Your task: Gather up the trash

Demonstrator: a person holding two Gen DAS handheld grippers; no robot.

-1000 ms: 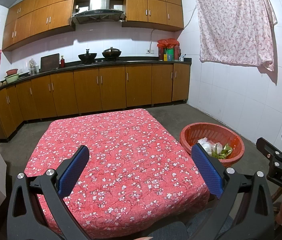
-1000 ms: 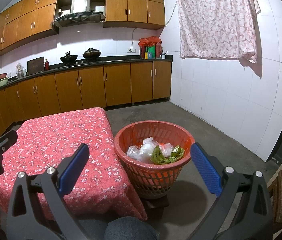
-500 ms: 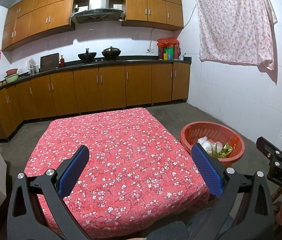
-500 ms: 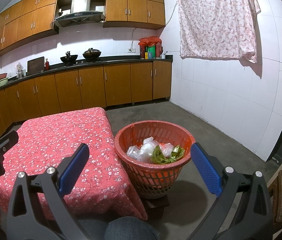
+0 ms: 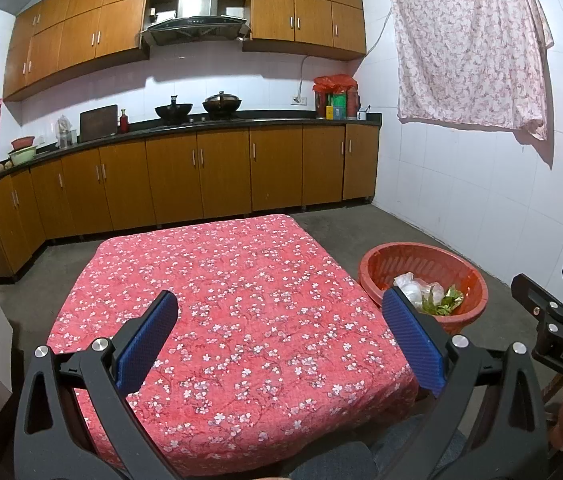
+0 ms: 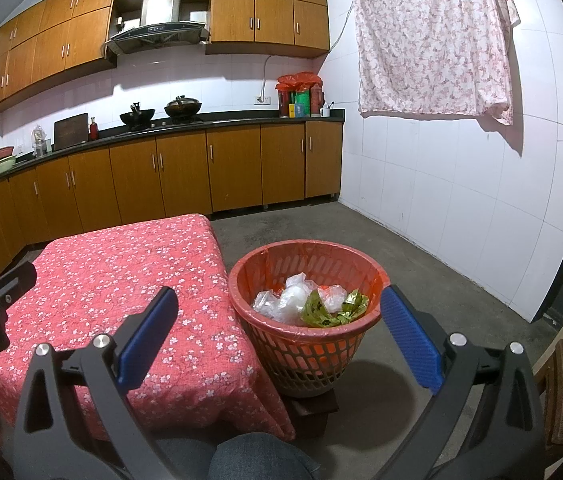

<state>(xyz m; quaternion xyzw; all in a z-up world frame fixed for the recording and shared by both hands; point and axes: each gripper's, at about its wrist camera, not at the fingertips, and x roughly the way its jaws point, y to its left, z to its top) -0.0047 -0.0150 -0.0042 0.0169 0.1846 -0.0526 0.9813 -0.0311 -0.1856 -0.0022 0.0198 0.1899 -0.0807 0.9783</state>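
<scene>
Jaws on both the left gripper [image 5: 279,336] and right gripper [image 6: 277,332] stand wide apart, empty. Trash [image 6: 309,304] lies in the red basket [image 6: 277,336] beside the table [image 5: 233,304], whose cloth shows nothing. Collection looks finished; next, retire or check.

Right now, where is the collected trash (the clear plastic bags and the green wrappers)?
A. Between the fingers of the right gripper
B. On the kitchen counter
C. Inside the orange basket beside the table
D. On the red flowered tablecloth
C: the clear plastic bags and green wrappers lie inside the orange basket, which stands on the floor next to the table; both grippers are open and hold nothing.
</scene>
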